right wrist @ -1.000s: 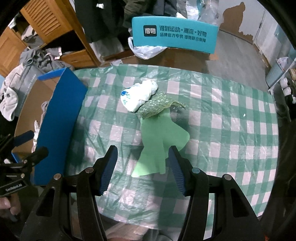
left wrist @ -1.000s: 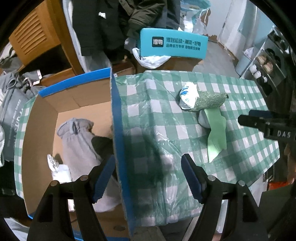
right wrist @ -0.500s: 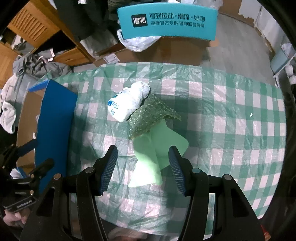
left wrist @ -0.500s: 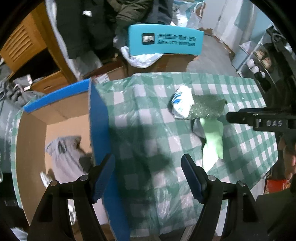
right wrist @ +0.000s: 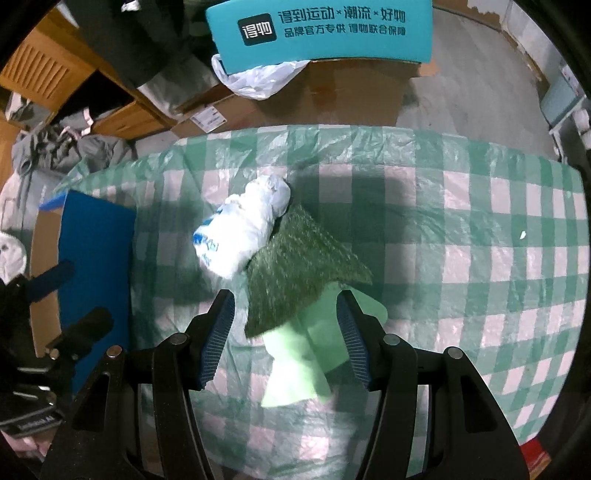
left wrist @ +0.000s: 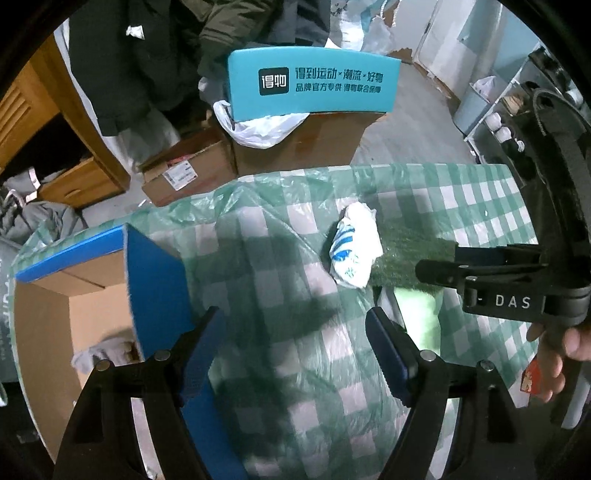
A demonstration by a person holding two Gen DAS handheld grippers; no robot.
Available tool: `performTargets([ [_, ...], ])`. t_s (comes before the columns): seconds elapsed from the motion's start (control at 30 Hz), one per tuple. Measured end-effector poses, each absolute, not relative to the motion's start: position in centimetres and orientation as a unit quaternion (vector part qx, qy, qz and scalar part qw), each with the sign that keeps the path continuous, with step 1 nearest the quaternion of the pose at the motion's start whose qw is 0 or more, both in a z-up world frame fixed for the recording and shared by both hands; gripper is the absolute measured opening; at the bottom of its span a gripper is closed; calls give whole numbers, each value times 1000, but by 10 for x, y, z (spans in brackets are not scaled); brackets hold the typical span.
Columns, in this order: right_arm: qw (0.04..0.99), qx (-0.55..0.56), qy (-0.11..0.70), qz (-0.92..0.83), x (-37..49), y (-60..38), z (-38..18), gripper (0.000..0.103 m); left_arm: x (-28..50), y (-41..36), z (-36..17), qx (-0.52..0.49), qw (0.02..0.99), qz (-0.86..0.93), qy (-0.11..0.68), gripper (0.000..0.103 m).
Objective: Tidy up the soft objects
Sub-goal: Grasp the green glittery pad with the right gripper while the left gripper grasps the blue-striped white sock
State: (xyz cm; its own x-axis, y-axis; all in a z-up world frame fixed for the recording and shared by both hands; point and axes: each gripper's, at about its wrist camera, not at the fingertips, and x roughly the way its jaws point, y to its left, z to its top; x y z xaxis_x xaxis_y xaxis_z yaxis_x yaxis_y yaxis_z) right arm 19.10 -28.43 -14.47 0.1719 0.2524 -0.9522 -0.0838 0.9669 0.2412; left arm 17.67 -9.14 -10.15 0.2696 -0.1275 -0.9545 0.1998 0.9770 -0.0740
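Observation:
A white and blue crumpled bag [right wrist: 242, 230], a dark green scouring cloth [right wrist: 291, 277] and a light green cloth [right wrist: 306, 354] lie together on the green checked tablecloth [right wrist: 480, 258]. My right gripper [right wrist: 284, 334] is open, its jaws on either side of the two green cloths, just above them. My left gripper [left wrist: 295, 350] is open and empty over the cloth, beside the cardboard box [left wrist: 48, 332] with blue flaps. The bag [left wrist: 352, 247] and the green cloths [left wrist: 417, 317] also show in the left wrist view, far right of my left gripper. A grey garment [left wrist: 99, 354] lies in the box.
The box's upright blue flap [left wrist: 155, 280] stands just left of my left gripper. Beyond the table's far edge are brown cartons [right wrist: 332, 92], a teal sign [right wrist: 317, 33] and a white plastic bag [right wrist: 258, 79]. Wooden furniture [right wrist: 48, 70] and clothes are at far left.
My right gripper has moved forward and down, so the green cloths now lie between its jaws. My left gripper has swung right, away from the box interior, toward the bag.

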Motion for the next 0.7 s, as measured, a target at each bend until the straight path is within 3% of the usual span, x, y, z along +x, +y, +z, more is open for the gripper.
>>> performTargets([
  [0.53,760,76,632,127,218,-278,-157,56,204,-97,-141,21,776,-100,622,80],
  [0.67,759,70,634,133,221,-275,-161,31,210,-99,-148,20,773,-100,627,80],
  [0.7,759,69,634,133,221,-275,-162,20,211,-100,-149,18,772,-101,628,80],
])
